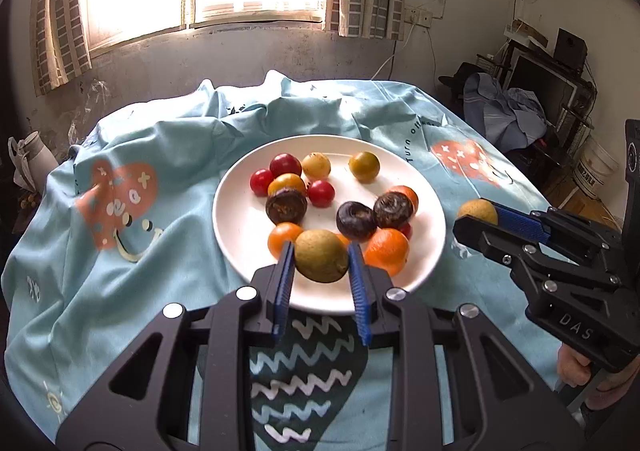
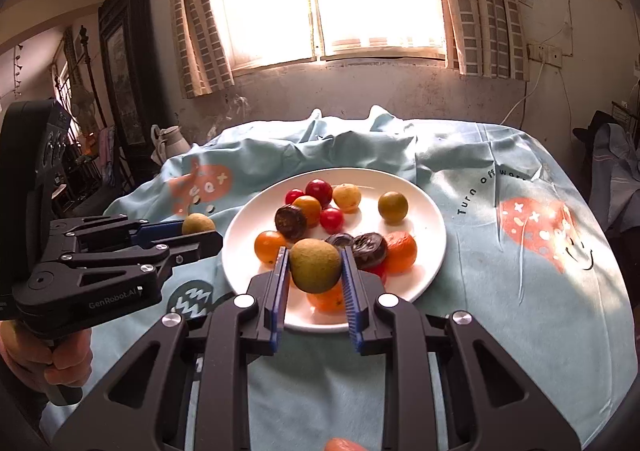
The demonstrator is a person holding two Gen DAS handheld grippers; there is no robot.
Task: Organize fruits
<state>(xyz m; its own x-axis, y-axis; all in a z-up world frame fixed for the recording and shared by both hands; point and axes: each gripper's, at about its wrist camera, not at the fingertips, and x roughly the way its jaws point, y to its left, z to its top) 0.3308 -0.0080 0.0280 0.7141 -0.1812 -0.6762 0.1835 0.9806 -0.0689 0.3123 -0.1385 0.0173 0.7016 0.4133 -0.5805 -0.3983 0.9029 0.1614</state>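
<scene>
A white plate (image 1: pixel 236 219) on a light blue cloth holds several small fruits: red, yellow and orange ones and dark brown ones. My left gripper (image 1: pixel 321 253) is shut on a round green-brown fruit (image 1: pixel 321 261) above the plate's near rim. My right gripper (image 2: pixel 315 259) is shut on a similar green-brown fruit (image 2: pixel 316 265) above the plate's (image 2: pixel 432 251) near edge. In the left wrist view the right gripper (image 1: pixel 476 217) shows to the right of the plate with its fruit (image 1: pixel 478 211). In the right wrist view the left gripper (image 2: pixel 200 233) shows left of the plate with its fruit (image 2: pixel 198 224).
The blue patterned cloth (image 1: pixel 120 251) lies rumpled over a round table, bunched up behind the plate. A wall with a bright window stands behind. A white jug (image 2: pixel 170 141) sits past the table's left, and clutter and shelves (image 1: pixel 540 99) at the right.
</scene>
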